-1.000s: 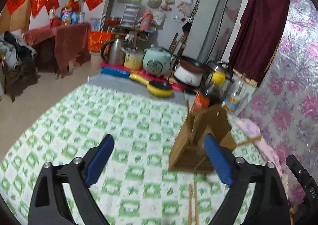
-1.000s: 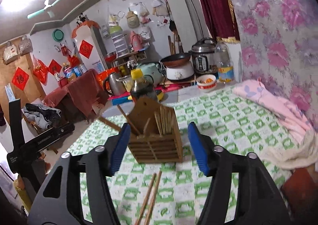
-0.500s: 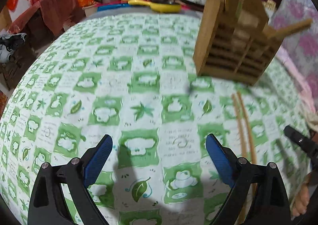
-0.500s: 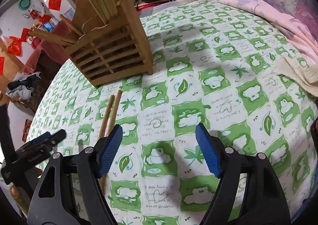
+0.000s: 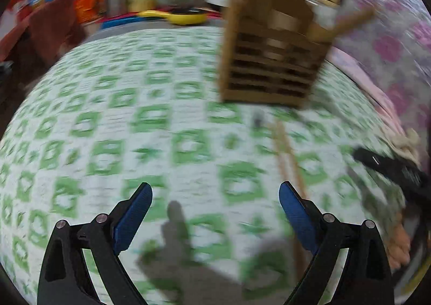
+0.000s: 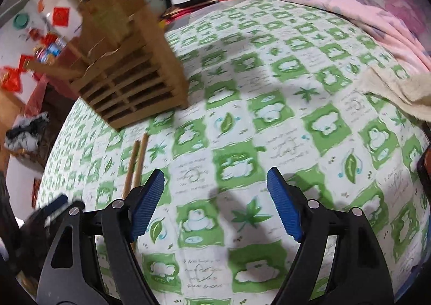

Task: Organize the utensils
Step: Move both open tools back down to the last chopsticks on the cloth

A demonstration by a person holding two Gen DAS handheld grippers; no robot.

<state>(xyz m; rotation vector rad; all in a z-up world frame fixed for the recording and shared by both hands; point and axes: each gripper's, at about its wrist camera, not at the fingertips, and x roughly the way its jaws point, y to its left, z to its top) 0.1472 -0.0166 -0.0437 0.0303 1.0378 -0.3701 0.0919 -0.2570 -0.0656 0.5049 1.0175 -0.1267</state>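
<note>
Right wrist view: right tongs (image 6: 215, 197) spread, just widened, empty; chopsticks (image 6: 136, 159) lower left, below holder (image 6: 129, 79). Left tongs (image 5: 215, 213) spread, empty.

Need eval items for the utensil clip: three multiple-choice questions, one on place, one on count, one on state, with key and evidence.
1. Where do the loose chopsticks lie?
A. on the cloth in front of the wooden holder
B. on the pink blanket
C. inside the holder

2. How many loose chopsticks lie there?
A. one
B. two
C. five

3. How is the right gripper?
A. shut on a chopstick
B. shut, empty
C. open, empty

Key: 1 A, they rest on the green-checked cloth just below the holder. 2 B, a side-by-side pair. 3 C, jaws wide apart with only cloth between them.
</note>
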